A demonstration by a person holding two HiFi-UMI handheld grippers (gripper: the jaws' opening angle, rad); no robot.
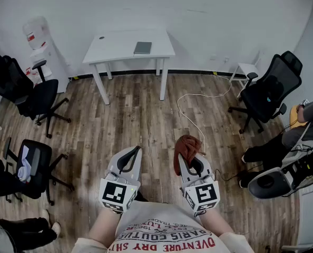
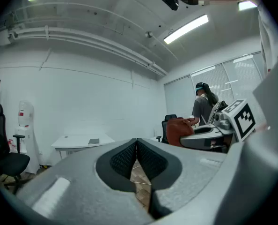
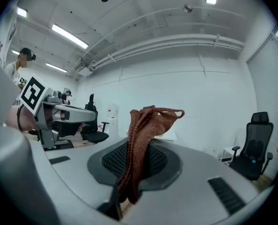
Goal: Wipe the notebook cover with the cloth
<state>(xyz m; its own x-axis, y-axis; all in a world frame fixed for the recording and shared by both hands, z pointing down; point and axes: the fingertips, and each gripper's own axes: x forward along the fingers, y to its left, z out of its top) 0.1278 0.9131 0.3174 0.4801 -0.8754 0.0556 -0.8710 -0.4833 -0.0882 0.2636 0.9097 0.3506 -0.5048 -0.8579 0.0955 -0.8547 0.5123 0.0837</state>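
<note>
A grey notebook (image 1: 143, 47) lies on a white table (image 1: 119, 49) against the far wall, well away from both grippers. In the left gripper view the notebook (image 2: 94, 141) shows small on that table (image 2: 78, 143). A rust-brown knitted cloth (image 1: 186, 147) is pinched in my right gripper (image 1: 188, 159); in the right gripper view the cloth (image 3: 141, 139) stands up out of the shut jaws. My left gripper (image 1: 130, 158) is shut with nothing in it, its pads (image 2: 129, 159) meeting. Both grippers are held close to the person's body above the wooden floor.
Black office chairs stand at the left (image 1: 32, 96), lower left (image 1: 27, 165) and right (image 1: 267, 91). A water dispenser (image 1: 40, 49) is in the back left corner. A white cable (image 1: 191, 112) trails over the floor. A seated person (image 1: 299, 125) is at the right edge.
</note>
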